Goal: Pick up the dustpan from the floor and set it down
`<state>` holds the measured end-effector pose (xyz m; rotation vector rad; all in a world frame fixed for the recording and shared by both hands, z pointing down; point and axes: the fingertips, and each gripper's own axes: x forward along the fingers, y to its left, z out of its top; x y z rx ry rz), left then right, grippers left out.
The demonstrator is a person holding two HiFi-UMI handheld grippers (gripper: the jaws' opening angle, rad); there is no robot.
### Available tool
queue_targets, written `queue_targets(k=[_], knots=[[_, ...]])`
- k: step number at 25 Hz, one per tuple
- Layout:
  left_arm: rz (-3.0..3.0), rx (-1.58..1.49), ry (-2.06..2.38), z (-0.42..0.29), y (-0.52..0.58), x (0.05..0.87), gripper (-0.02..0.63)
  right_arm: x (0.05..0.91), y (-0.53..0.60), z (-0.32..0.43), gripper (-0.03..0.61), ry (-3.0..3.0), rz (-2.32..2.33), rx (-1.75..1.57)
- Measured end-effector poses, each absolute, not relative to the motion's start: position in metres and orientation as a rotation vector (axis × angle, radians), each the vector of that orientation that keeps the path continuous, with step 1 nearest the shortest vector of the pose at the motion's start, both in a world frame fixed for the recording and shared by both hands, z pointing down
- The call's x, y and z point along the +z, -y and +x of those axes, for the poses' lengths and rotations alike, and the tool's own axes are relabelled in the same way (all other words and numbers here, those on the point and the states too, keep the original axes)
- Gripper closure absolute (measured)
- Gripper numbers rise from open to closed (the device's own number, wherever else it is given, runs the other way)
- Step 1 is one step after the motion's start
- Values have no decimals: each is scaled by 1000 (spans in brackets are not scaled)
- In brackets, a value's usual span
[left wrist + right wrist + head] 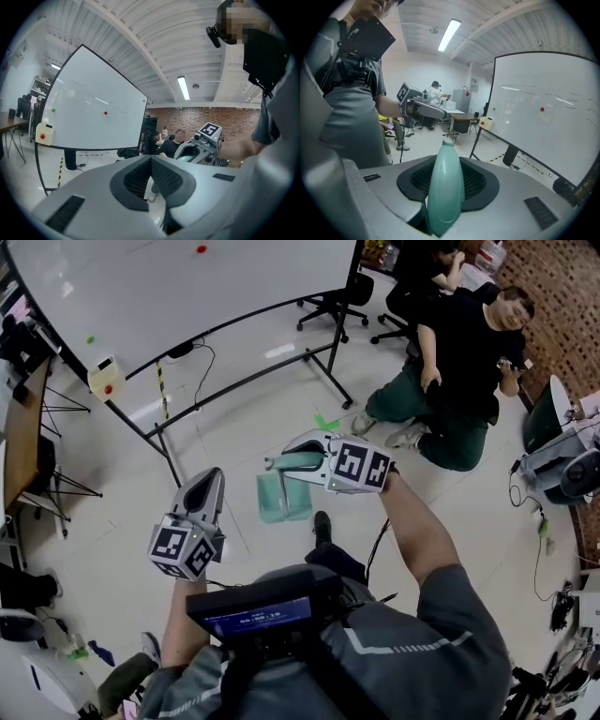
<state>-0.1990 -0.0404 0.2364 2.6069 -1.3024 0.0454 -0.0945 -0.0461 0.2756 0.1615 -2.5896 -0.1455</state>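
Observation:
A teal dustpan point(284, 495) hangs above the pale floor in the head view, its pan below my right gripper point(291, 458). That gripper is shut on the dustpan's handle point(446, 187), which runs up between the two dark pads in the right gripper view. My left gripper point(213, 476) is lower left of the dustpan and apart from it. Its jaws meet with nothing between them point(151, 161). From the left gripper view, the right gripper point(202, 146) shows at the right with the teal handle in it.
A big whiteboard on a wheeled stand point(187, 287) stands ahead. A person in black point(459, 381) sits on the floor at the right, near office chairs point(337, 296). A wooden table point(19, 427) is at the left; cables and equipment point(562, 465) lie at the right.

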Motion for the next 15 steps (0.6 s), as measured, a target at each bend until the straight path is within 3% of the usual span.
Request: queue_targets(k=[8,15], knots=[[2574,76,1430,-153,154,236,583,288,146,-65,434,2623,19,-185],[2409,92,1581,-155,238,261,583,323,220,-77,434,2603,-156,-233]])
